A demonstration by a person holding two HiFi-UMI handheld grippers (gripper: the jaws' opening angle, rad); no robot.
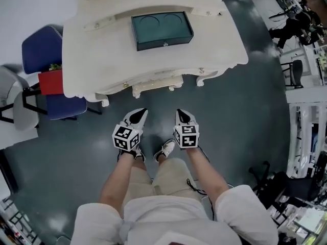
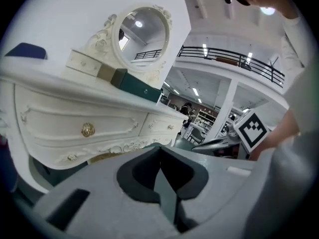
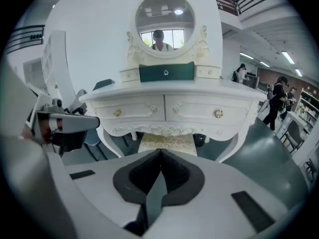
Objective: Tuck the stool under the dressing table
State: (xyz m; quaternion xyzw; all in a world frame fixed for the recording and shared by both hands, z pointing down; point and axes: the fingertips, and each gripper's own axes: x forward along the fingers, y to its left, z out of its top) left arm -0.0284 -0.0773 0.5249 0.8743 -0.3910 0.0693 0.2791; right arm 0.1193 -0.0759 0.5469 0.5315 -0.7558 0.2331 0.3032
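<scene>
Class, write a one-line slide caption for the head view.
Left gripper and right gripper shut, empty; stool tucked under dressing table.

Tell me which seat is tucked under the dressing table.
The cream stool with the gold-patterned top, between the dressing table's front legs; the blue chair stands outside, by the table's end.

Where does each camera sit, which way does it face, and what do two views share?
Head view: on the person's head, facing steeply down at the dressing table; forearms, legs, left gripper and right gripper show.
Left gripper view: on the left gripper, facing the table's front obliquely; its shut fingers and the right hand show.
Right gripper view: on the right gripper, facing the table squarely, stool beneath; its shut fingers show.
Shared: both gripper views show the mirror and green box.
</scene>
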